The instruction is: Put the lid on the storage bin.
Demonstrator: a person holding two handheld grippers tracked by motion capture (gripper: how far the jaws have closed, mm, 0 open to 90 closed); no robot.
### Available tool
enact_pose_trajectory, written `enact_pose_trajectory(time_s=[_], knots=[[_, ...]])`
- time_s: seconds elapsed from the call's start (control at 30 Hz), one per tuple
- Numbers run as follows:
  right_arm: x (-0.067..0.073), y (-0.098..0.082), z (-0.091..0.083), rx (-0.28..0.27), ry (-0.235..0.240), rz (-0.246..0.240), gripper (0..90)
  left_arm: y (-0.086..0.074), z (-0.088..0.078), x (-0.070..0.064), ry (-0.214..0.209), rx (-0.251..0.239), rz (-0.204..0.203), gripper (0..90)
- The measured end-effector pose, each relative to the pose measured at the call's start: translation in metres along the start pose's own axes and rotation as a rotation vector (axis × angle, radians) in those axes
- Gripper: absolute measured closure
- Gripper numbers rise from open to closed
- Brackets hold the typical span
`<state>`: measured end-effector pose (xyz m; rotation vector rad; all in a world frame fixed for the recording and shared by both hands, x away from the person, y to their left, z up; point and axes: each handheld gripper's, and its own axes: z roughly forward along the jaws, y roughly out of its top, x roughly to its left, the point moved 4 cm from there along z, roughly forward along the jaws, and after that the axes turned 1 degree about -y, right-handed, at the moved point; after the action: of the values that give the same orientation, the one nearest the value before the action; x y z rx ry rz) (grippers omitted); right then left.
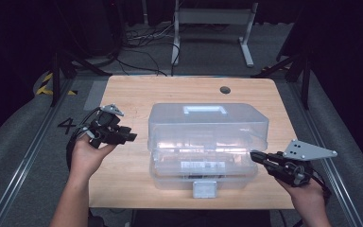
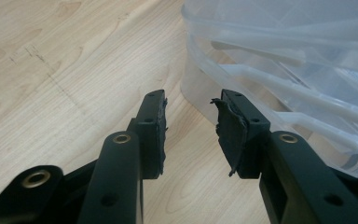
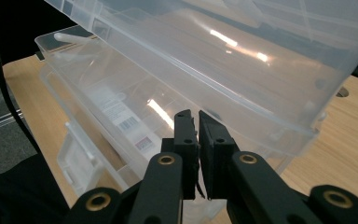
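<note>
The clear plastic lidded storage box (image 1: 208, 144) sits between both grippers on the wooden bench (image 1: 127, 94). The right gripper (image 3: 198, 122), jaws nearly shut and empty, props the lid's edge; the left gripper (image 2: 189, 123) is half open, empty. Lift slowly, steadying the base.

Black gripper (image 1: 133, 136), brass rivets, frayed pads (image 2: 230, 128)

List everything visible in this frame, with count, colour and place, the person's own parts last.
storage box: one, clear plastic, table centre; lid raised ajar, front latch hanging down
label: one, white with barcode, inside the box
table: one, light wood, cable hole at far right
metal frame: one, grey, on the floor beyond the table
cables: several, black, on the floor at far left
left gripper: one, black, open, beside the box's left side
right gripper: one, black, shut, at the box's right edge
hands: two, one holding each gripper
</note>
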<state>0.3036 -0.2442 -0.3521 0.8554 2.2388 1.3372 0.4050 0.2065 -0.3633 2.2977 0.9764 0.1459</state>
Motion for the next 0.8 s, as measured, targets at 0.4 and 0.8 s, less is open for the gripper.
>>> enact_pose_trajectory(time_s=[0.4, 0.8], knots=[[0.005, -0.015, -0.006, 0.038, 0.015, 0.003, 86.0, -0.002, 0.011, 0.01, 0.022, 0.034, -0.018, 60.7], [0.011, -0.027, -0.007, 0.111, 0.046, -0.013, 85.3, -0.003, 0.017, 0.009, 0.006, 0.056, -0.018, 60.7]])
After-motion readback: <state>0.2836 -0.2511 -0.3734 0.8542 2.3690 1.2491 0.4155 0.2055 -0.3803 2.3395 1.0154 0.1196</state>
